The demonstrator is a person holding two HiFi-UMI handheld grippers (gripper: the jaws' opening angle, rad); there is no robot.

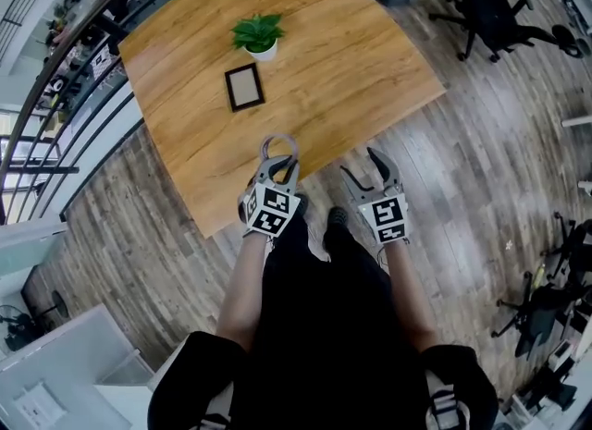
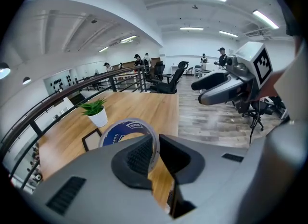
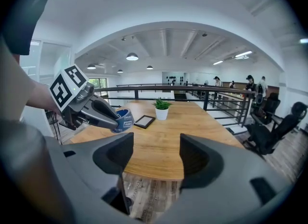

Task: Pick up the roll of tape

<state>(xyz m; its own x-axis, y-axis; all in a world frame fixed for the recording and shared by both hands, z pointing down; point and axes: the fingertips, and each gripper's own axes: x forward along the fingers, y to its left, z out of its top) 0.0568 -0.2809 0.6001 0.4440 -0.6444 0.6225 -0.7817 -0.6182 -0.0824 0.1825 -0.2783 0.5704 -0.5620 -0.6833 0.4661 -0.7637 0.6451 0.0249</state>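
The roll of tape (image 1: 279, 148), a grey ring with a blue core, hangs above the near edge of the wooden table (image 1: 351, 67). My left gripper (image 1: 277, 165) is shut on its rim. In the left gripper view the tape (image 2: 126, 130) stands upright, its wall pinched between the two pads of that gripper (image 2: 156, 153). The right gripper view shows the tape (image 3: 124, 120) at the tips of the left gripper (image 3: 113, 119), lifted off the tabletop. My right gripper (image 1: 370, 167) stays open with nothing in it, just off the table's front edge, to the right of the left one.
A small potted plant (image 1: 258, 34) and a dark picture frame (image 1: 244, 86) sit on the table beyond the tape. Black railing (image 1: 83, 58) runs along the table's left side. Office chairs (image 1: 490, 3) stand on the wood floor at the far right.
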